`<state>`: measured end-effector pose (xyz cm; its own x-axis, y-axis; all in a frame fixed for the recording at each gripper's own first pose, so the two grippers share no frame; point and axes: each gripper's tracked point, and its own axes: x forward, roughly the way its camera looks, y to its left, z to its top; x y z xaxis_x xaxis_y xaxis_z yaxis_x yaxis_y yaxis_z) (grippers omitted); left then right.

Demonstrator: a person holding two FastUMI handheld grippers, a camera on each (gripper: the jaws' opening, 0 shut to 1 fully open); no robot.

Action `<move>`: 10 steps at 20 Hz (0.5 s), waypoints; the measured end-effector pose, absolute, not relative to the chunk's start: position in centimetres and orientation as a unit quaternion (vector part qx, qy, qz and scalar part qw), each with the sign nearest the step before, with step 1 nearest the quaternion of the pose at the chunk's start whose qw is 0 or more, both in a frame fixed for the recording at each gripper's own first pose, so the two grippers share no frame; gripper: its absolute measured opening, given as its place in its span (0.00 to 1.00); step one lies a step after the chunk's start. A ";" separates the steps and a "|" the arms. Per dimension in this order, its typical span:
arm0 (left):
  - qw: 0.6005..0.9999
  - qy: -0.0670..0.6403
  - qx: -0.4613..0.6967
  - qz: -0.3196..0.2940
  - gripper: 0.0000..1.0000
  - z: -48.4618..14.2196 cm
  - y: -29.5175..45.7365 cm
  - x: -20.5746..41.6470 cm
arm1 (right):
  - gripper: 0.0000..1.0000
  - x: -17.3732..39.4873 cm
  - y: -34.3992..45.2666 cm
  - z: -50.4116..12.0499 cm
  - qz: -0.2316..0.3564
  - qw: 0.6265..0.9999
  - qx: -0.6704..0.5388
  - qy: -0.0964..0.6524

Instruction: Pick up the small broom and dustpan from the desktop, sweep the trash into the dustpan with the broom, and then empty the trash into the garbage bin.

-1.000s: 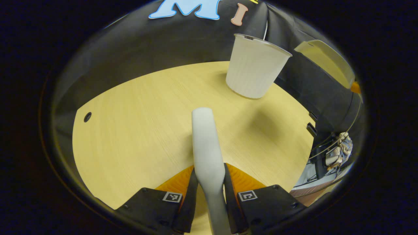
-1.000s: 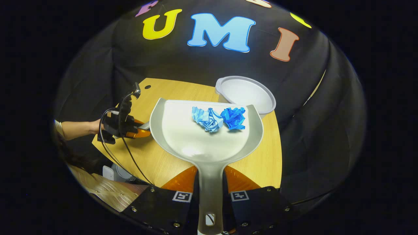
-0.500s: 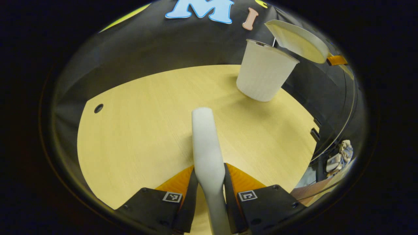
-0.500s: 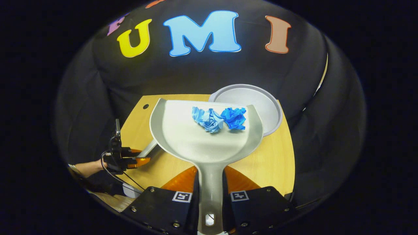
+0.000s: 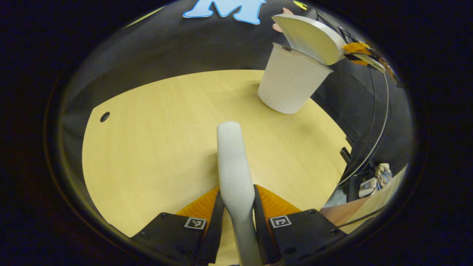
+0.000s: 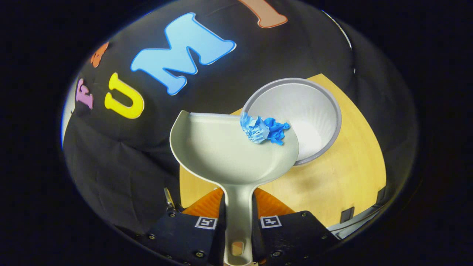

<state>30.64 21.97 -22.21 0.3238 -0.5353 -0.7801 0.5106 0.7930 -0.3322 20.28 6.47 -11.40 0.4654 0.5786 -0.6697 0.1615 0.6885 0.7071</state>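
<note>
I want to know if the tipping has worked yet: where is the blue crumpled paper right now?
In the right gripper view the blue crumpled paper sits at the dustpan's front right lip, directly over the open garbage bin, not yet inside.

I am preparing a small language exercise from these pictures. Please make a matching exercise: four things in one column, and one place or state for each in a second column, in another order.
1. dustpan
2. blue paper wads
3. garbage bin
4. broom handle

a. stands open on the desk
b. clamped in the left gripper
c. at the pan's front edge
d. tilted over the bin's rim

Pairs: 1-d, 2-c, 3-a, 4-b
</note>
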 end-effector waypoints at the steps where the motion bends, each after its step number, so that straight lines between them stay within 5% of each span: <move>1: 0.813 0.486 -0.015 -0.320 0.45 -22.3 21.9 30.7 | 0.28 20.5 6.5 -11.3 0.132 0.762 0.401 0.491; 10: 0.816 0.485 -0.012 -0.315 0.46 -22.5 22.6 30.9 | 0.28 22.0 6.7 -9.5 0.128 0.694 0.553 0.442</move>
